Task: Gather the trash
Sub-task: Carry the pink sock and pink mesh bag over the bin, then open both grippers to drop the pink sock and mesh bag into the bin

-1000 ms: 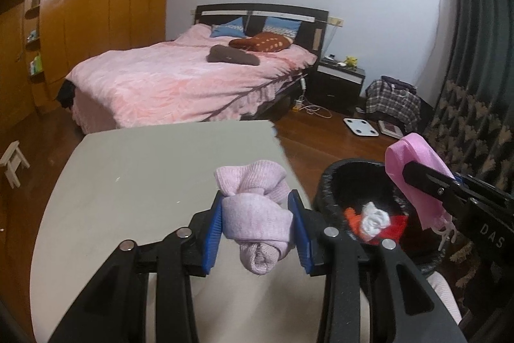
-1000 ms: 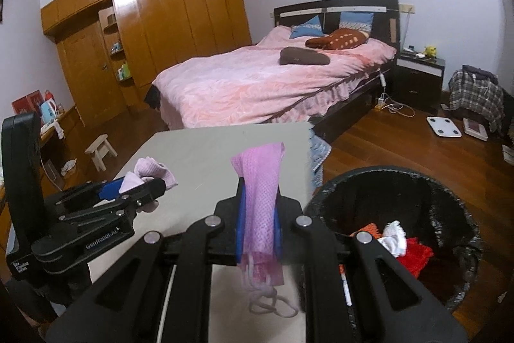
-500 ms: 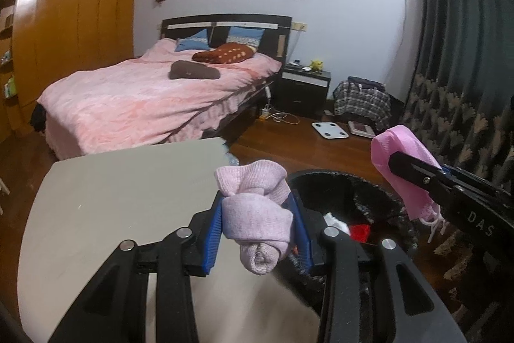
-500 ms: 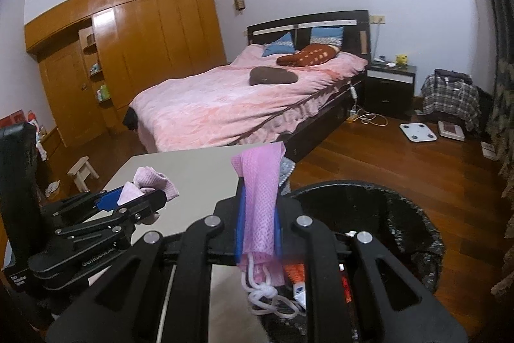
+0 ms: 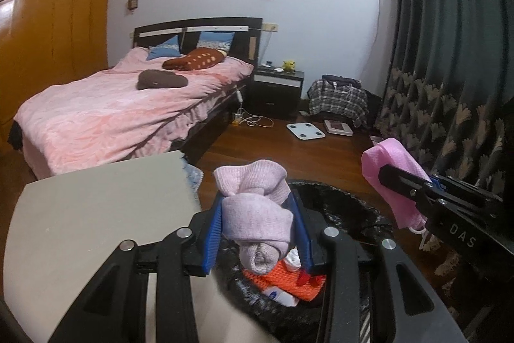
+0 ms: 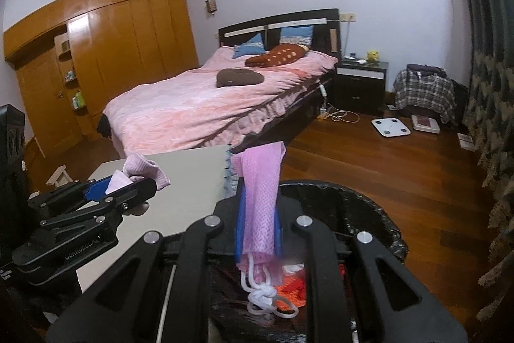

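My left gripper (image 5: 257,224) is shut on a rolled pale pink sock (image 5: 255,214) and holds it above the near rim of a black-lined trash bin (image 5: 347,208). My right gripper (image 6: 258,225) is shut on a pink mesh pouch (image 6: 260,201) with a white cord, held over the same bin (image 6: 369,211). The bin holds orange, red and white trash (image 5: 289,278). The right gripper shows in the left wrist view (image 5: 395,179), to the right over the bin's far side. The left gripper shows in the right wrist view (image 6: 128,187), to the left over the table.
A grey table (image 5: 96,214) stands to the left of the bin. A bed with a pink cover (image 5: 128,108) lies beyond it. Dark curtains (image 5: 449,85) hang on the right. A white scale (image 5: 305,130) lies on the wood floor.
Both grippers have moved right from over the table to over the bin, each still holding its item. The bin has come closer and sits under the fingers.
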`<state>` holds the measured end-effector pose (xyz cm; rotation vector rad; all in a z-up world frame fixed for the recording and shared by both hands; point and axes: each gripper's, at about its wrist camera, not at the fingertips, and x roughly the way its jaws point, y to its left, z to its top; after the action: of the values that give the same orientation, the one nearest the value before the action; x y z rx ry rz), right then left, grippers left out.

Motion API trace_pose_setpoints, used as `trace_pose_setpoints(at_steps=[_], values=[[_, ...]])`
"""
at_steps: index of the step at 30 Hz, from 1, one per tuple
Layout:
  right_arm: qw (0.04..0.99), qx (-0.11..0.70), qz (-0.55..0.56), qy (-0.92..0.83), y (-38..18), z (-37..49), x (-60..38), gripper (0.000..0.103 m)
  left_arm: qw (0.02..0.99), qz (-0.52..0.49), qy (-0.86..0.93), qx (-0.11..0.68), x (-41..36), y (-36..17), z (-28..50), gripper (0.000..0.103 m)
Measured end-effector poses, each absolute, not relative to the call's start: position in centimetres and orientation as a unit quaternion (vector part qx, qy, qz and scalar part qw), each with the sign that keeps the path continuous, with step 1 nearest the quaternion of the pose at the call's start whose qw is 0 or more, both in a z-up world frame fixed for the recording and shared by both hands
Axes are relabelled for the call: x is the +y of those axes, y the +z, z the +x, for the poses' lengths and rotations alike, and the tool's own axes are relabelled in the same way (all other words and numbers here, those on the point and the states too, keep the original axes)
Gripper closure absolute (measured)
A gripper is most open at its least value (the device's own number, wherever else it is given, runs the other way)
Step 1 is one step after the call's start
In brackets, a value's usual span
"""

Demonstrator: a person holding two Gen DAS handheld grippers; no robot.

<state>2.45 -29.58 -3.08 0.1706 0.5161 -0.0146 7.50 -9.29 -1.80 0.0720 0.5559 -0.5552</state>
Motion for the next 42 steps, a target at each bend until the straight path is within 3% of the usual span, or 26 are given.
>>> trace_pose_setpoints(at_steps=[31, 34, 36, 40, 42], values=[[0.930, 0.336, 0.136, -0.064, -13.5, 7.7, -39.3, 0.089, 0.883, 0.062, -0.321, 0.337, -19.9, -10.7, 14.9, 0.063], [0.928, 0.343, 0.129, -0.069, -14.4, 8.1, -39.4, 0.085, 0.875, 0.062, -0.330, 0.349, -20.1, -11.5, 15.4, 0.060], [0.926, 0.348, 0.129, -0.072, -14.7, 8.2, -39.6, 0.079, 0.872, 0.056, -0.333, 0.356, -19.9, -11.7, 15.6, 0.046], [0.927, 0.344, 0.127, -0.078, -14.8, 7.9, -39.9, 0.051, 0.873, 0.046, -0.336, 0.350, -19.2, -11.3, 15.6, 0.033], [0.927, 0.342, 0.127, -0.082, -14.8, 7.6, -40.0, 0.047, 0.876, 0.044, -0.334, 0.345, -18.9, -10.9, 15.6, 0.027]])
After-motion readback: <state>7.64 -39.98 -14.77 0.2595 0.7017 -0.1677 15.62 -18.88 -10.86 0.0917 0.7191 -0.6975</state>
